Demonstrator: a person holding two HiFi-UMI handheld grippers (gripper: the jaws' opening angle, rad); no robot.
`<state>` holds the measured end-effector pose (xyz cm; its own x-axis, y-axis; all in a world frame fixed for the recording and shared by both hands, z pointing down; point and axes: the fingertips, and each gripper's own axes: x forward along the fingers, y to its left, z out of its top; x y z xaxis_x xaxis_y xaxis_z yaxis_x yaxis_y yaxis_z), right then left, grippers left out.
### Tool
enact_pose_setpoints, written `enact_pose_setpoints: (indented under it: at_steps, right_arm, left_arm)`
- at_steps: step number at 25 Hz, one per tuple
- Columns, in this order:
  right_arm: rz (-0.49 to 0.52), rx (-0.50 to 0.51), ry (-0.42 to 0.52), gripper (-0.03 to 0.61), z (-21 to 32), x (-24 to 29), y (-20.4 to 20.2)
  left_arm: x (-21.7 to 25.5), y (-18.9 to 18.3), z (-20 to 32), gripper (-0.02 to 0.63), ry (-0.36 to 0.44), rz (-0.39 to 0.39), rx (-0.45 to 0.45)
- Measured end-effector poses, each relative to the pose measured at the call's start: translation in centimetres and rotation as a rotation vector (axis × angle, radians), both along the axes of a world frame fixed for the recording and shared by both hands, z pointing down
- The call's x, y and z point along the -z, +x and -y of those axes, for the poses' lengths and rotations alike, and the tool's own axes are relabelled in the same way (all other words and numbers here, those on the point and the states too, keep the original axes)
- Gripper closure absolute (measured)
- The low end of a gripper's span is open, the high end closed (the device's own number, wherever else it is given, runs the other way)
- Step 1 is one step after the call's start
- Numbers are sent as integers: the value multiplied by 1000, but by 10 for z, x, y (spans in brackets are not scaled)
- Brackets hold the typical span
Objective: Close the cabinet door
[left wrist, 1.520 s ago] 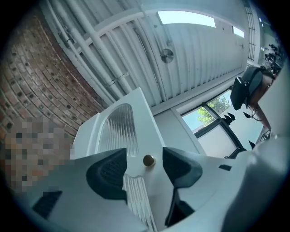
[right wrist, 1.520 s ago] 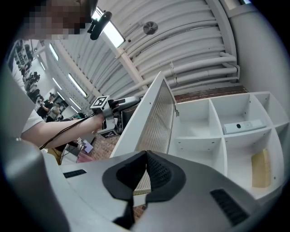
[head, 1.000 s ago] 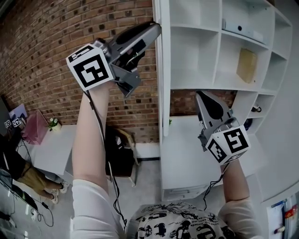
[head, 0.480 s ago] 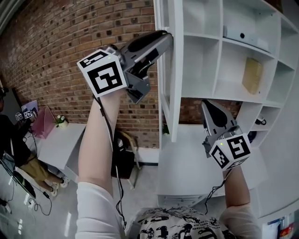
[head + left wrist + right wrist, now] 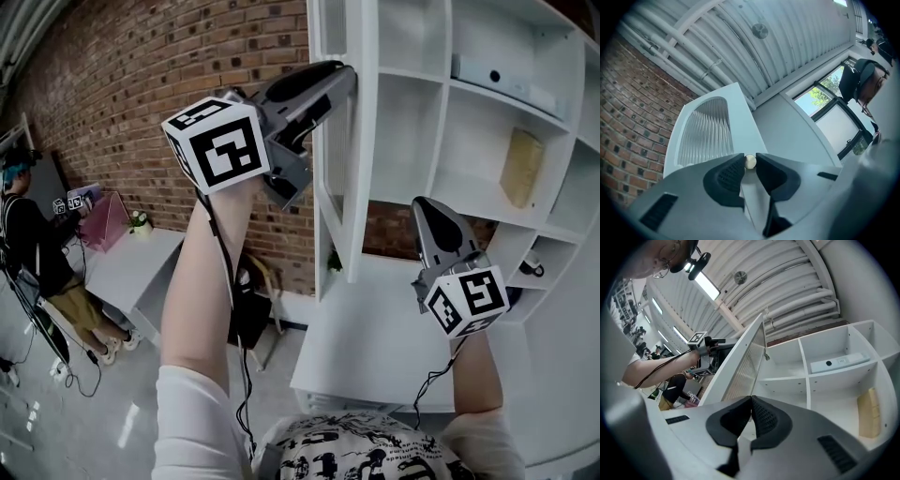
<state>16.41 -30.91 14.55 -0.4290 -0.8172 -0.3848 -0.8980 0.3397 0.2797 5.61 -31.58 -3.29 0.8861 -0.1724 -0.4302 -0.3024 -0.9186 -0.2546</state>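
Both jaws of the left gripper (image 5: 750, 158) pinched the small round knob (image 5: 750, 162) on the half-open cabinet door (image 5: 362, 141), beside white shelves (image 5: 441, 112). The right gripper (image 5: 751, 401), lower, had its jaws pressed together, empty.

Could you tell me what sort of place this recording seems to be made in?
Probably a loft-style office or studio: an exposed brick wall, a white shelf cabinet, a white desk, and a ribbed ceiling with bare pipes.
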Motion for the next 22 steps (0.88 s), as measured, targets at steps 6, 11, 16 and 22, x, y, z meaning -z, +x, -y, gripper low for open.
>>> enact_pose_setpoints:
  at_steps: [6, 11, 16, 22]
  right_arm:
    - [-10, 40, -5, 563, -1, -4, 36]
    - [-1, 47, -7, 563, -1, -4, 75]
    - [2, 29, 7, 563, 0, -4, 107]
    - [-1, -33, 31, 563, 1, 10, 142]
  left_arm:
    - [-1, 41, 4, 528, 1, 8, 113]
    - [1, 81, 10, 529, -12, 10, 156]
    - [-1, 123, 24, 531, -13, 34, 235]
    - [0, 157, 46, 531, -16, 44, 324]
